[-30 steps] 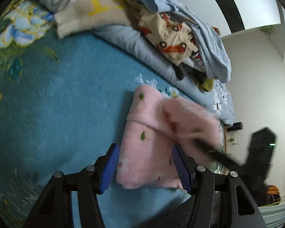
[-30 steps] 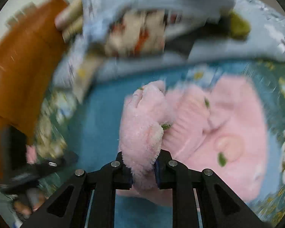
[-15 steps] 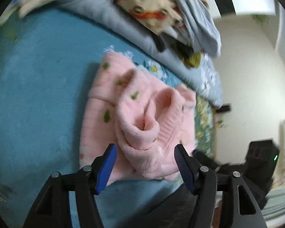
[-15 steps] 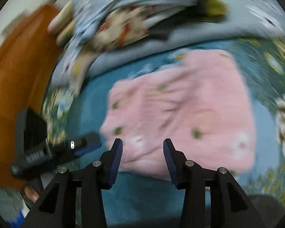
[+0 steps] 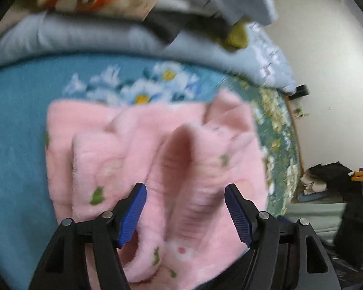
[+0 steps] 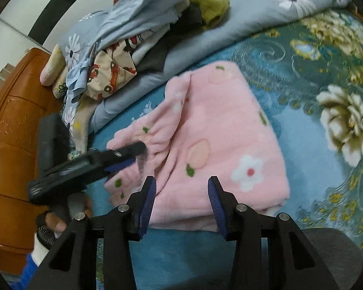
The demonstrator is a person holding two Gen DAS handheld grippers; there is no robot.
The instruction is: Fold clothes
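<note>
A fluffy pink garment (image 6: 217, 133) with flower and leaf prints lies partly folded on the blue floral blanket (image 6: 326, 77). My right gripper (image 6: 182, 183) hovers open over its near edge, and no fabric is pinched between the pads. In the left wrist view the garment (image 5: 157, 145) shows a raised fold running between the fingers of my left gripper (image 5: 185, 191), whose jaws are opening and stand clear of the cloth. The right wrist view catches the left gripper (image 6: 133, 155) at the garment's left edge, blurred.
A pile of unfolded clothes (image 6: 133, 48) rests on a grey-blue quilt (image 6: 266, 17) behind the garment. A brown wooden headboard (image 6: 12, 125) stands at the left. A hand (image 6: 58, 220) grips the left tool. Dark items (image 5: 338, 176) sit on the floor beyond the bed.
My right gripper let go of the pink fold and opened; that fold now lies on the garment. My left gripper slid across over the garment and widened.
</note>
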